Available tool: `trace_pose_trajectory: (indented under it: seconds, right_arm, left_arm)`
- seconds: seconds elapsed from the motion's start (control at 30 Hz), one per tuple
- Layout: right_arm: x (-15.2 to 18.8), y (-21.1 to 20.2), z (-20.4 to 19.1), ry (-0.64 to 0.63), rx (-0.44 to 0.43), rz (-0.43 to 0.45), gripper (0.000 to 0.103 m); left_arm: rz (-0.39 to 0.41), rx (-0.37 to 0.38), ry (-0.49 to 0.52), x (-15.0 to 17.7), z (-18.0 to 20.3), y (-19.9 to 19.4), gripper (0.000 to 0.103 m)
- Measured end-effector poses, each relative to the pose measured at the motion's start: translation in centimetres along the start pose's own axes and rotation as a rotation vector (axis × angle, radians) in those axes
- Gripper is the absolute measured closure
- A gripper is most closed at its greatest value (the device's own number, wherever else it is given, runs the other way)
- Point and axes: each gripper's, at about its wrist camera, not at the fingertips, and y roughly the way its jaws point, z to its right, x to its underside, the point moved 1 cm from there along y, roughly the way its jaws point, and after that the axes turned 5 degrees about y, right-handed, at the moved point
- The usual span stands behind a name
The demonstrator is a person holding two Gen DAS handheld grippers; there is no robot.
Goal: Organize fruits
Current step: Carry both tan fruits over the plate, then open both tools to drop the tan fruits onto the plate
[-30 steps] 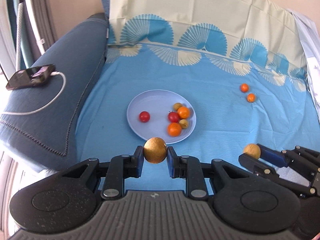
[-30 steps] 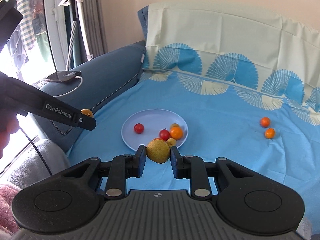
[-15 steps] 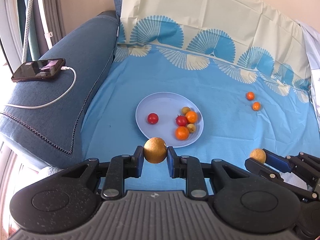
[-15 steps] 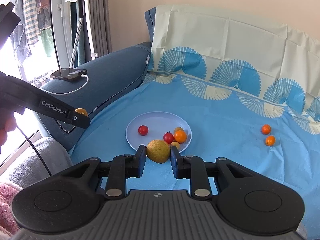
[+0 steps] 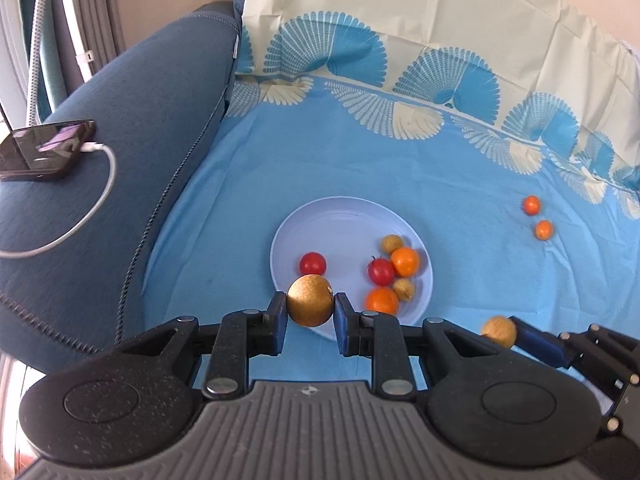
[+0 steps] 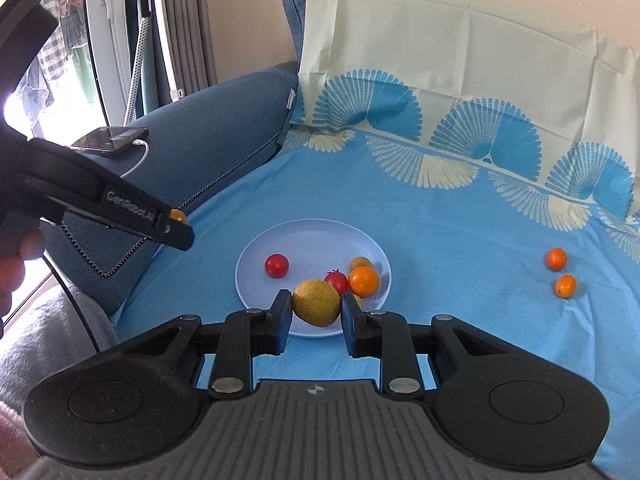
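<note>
1. The left gripper (image 5: 311, 312) is clamped on a golden-brown round fruit (image 5: 310, 300), one pad pressed to each side of it. In the left wrist view the fruit sits over the near rim of the plate, at about 7 o'clock on it.
2. The right gripper (image 6: 316, 312) is closed on a yellow-green speckled fruit (image 6: 316, 302) – held between both pads, in front of the plate's near edge at roughly 6 o'clock in the right wrist view.
3. The pale blue plate (image 5: 340, 220) lies flat on a blue patterned sheet (image 5: 440, 184). On it are two red tomatoes (image 5: 313, 263), one at about 8 o'clock and one near the middle, plus two orange fruits (image 5: 405, 261) and two small yellowish ones (image 5: 391, 243) clustered from 3 to 5 o'clock.
4. Two more small orange fruits (image 5: 532, 205) lie on the sheet well apart from the plate, out at 3 o'clock – close together, one just behind the other.
5. A phone (image 5: 44, 148) with a white cable (image 5: 96, 204) plugged in rests on the dark blue sofa arm (image 5: 140, 120) at 10 o'clock.
6. A person's hand (image 6: 16, 256) shows at the left edge of the right wrist view.
</note>
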Motion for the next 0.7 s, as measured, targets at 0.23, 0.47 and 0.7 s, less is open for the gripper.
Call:
trace_pose_trajectory:
  seconds: [0.23, 0.47, 0.7]
  right_arm:
    - [-1.0, 5.4, 0.7, 0.0, 0.012, -0.049, 0.075]
    - [-1.4, 10.3, 1.4, -0.014, 0.028, -0.091, 0.075]
    - [-1.3, 13.7, 1.5, -0.04, 0.031, -0.124, 0.075]
  left_arm:
    - [-0.05, -0.001, 0.004, -2.2, 0.1, 5.7, 0.076]
    - [-0.098, -0.031, 0.013, -3.3, -0.1, 10.7, 0.076]
    - [-0.131, -0.06, 0.031, -3.8, -0.1, 14.2, 0.076]
